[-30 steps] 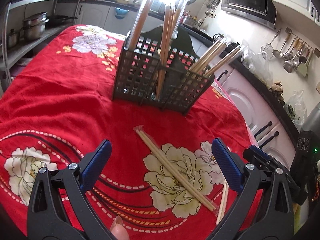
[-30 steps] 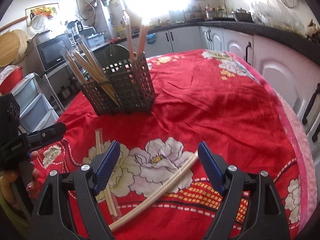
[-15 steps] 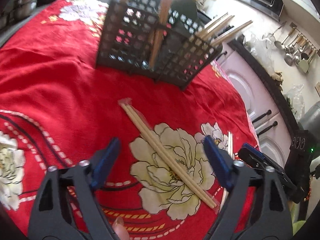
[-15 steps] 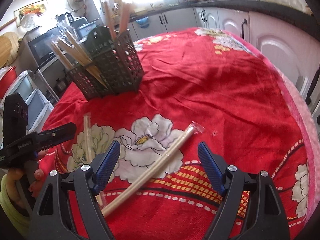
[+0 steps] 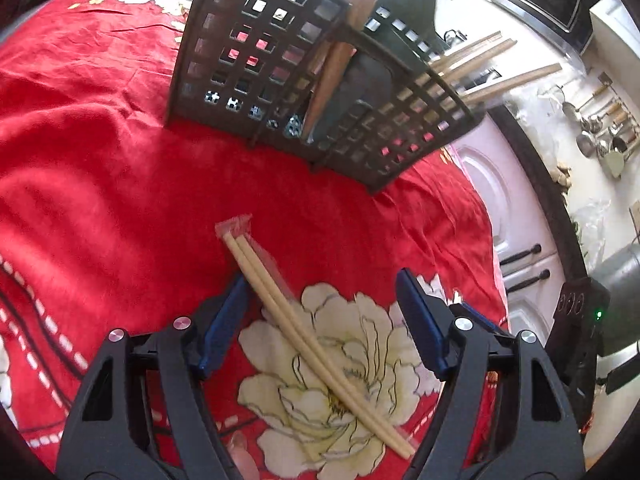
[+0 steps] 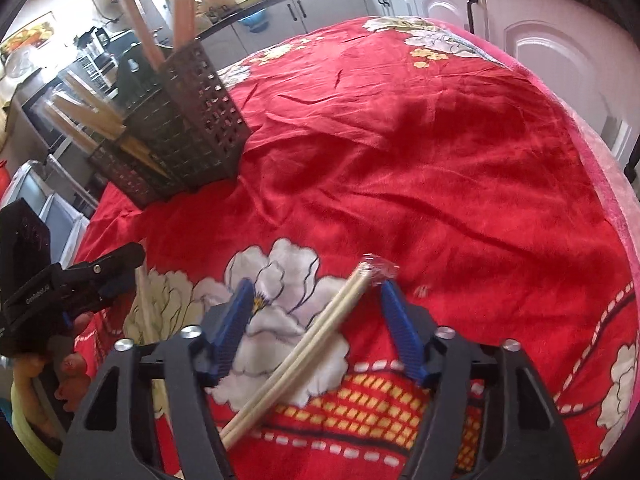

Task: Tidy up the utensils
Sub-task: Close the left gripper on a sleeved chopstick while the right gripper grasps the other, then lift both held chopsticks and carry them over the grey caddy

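Observation:
A dark perforated utensil caddy (image 5: 304, 80) stands on the red flowered tablecloth (image 5: 100, 184) and holds several wrapped chopstick pairs; it also shows in the right wrist view (image 6: 180, 136). One wrapped chopstick pair (image 5: 304, 332) lies flat between the jaws of my open left gripper (image 5: 320, 304). A second wrapped pair (image 6: 304, 344) lies between the jaws of my open right gripper (image 6: 316, 308). Neither pair is gripped. The left gripper (image 6: 116, 276) shows at the left of the right wrist view.
White kitchen cabinets (image 6: 532, 44) and a dark countertop run along the table's right side. Ladles hang on the wall (image 5: 600, 136). Shelving with a microwave stands beyond the caddy (image 6: 44, 128). The table edge (image 6: 612, 184) curves down at the right.
Both grippers have dropped lower and moved forward, so each open gripper now straddles its chopstick pair. The right gripper's jaws are narrower than before. The caddy looms closer in the left view.

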